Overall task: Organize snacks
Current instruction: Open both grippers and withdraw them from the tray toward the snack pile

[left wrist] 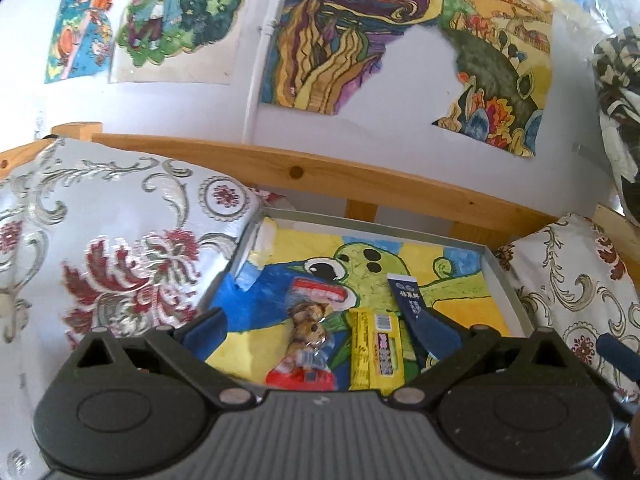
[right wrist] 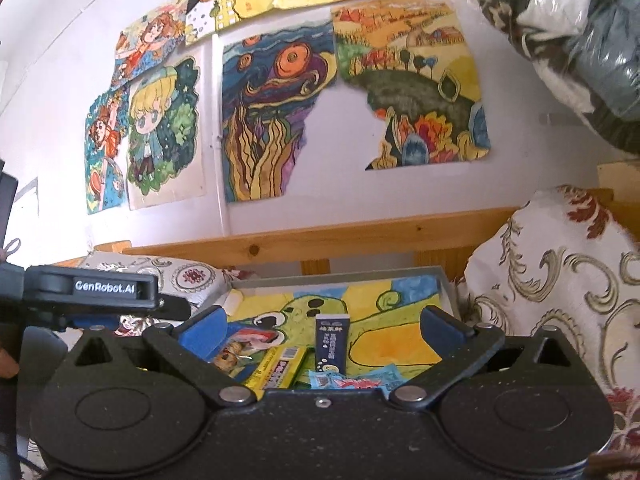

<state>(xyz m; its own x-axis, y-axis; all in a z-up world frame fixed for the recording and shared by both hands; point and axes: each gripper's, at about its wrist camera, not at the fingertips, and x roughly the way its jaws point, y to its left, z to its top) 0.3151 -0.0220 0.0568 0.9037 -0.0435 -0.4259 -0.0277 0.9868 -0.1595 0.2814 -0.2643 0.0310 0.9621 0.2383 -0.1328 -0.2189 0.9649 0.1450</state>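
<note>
Both grippers hover low over a grey tray [left wrist: 502,276] lined with a painted picture of a green creature. Seen from the left wrist, the left gripper [left wrist: 324,326] has its blue-padded jaws spread wide, nothing between them. Ahead of it lie three snacks. At about 12 o'clock a clear packet with red ends [left wrist: 306,338] runs lengthwise away from the camera, brownish pieces showing inside. Just to its right, touching or nearly so, a yellow bar [left wrist: 374,350] lies with its long axis also pointing away; it carries a white barcode patch and a pink label too blurred to read. At 1 o'clock a dark blue pack [left wrist: 414,308] points up and slightly left, its white Chinese characters not legible, its near end hidden behind the right finger.

From the right wrist, the right gripper [right wrist: 320,328] is likewise wide open and empty. The dark blue pack [right wrist: 331,342] sits at 12 o'clock, upright in the view, and the yellow bar [right wrist: 280,368] slants towards 1 o'clock. A light blue and red wrapper [right wrist: 356,380] lies nearest, at 6 o'clock. At 9 o'clock the other gripper's body reads "GenRobot.AI" [right wrist: 106,287].

Patterned cushions [left wrist: 120,256] flank the tray.
</note>
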